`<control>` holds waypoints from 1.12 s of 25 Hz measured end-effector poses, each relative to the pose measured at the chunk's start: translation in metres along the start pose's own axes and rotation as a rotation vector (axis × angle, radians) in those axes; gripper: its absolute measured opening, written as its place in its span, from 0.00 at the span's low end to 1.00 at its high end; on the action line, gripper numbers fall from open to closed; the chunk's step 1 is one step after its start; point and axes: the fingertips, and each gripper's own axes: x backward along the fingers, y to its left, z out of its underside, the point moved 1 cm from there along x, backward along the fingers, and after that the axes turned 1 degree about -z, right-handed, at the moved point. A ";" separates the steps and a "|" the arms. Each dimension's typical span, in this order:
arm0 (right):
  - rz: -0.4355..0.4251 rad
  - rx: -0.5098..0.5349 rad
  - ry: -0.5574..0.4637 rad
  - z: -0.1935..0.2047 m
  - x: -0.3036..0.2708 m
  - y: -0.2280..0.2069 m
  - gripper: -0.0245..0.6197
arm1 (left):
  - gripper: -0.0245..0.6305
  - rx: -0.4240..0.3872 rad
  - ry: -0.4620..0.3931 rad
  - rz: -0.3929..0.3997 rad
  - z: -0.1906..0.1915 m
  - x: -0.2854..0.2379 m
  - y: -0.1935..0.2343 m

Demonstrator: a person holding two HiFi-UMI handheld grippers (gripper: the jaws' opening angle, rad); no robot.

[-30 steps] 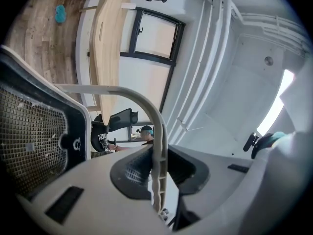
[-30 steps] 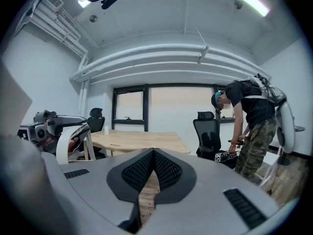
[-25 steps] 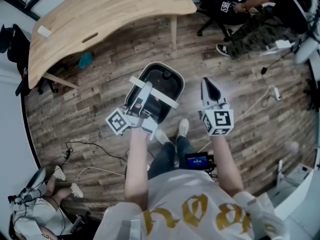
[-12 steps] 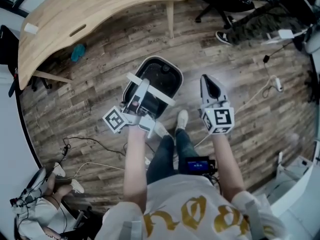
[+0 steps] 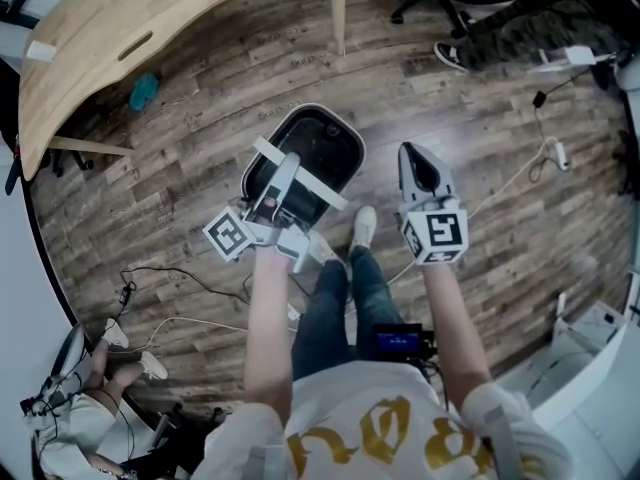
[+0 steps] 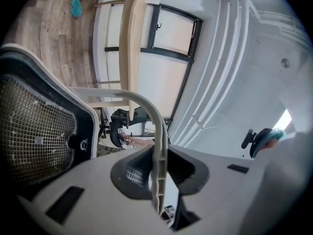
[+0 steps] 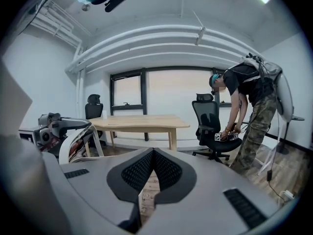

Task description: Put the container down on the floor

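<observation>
Pointing its long axis away from the person toward the curved pale wooden table [image 5: 150, 18], the black rounded-oblong plastic container with a white rim [image 5: 325, 143] is just ahead of the person's shoes, over the wood-plank floor [image 5: 200, 138]; contact with it cannot be told. Dark mesh lines its inside. The left gripper [image 5: 288, 173] clamps narrow jaws on its white bail handle [image 5: 335, 198]. The right gripper [image 5: 415, 153] hovers beside it, jaws together, empty. Both bare forearms reach forward and down.
</observation>
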 end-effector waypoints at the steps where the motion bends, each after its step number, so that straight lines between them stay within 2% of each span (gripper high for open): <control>1: -0.002 0.003 0.003 0.004 -0.001 0.000 0.04 | 0.14 0.002 0.000 -0.003 0.000 0.000 0.005; 9: 0.023 0.017 0.046 0.041 -0.007 -0.010 0.04 | 0.14 0.016 0.023 -0.021 0.004 0.008 0.042; 19: 0.030 0.012 0.054 0.088 -0.024 -0.017 0.04 | 0.14 0.011 0.038 -0.049 0.012 0.012 0.097; 28: 0.023 0.005 0.095 0.119 -0.054 -0.023 0.04 | 0.14 0.027 0.053 -0.065 0.000 0.000 0.140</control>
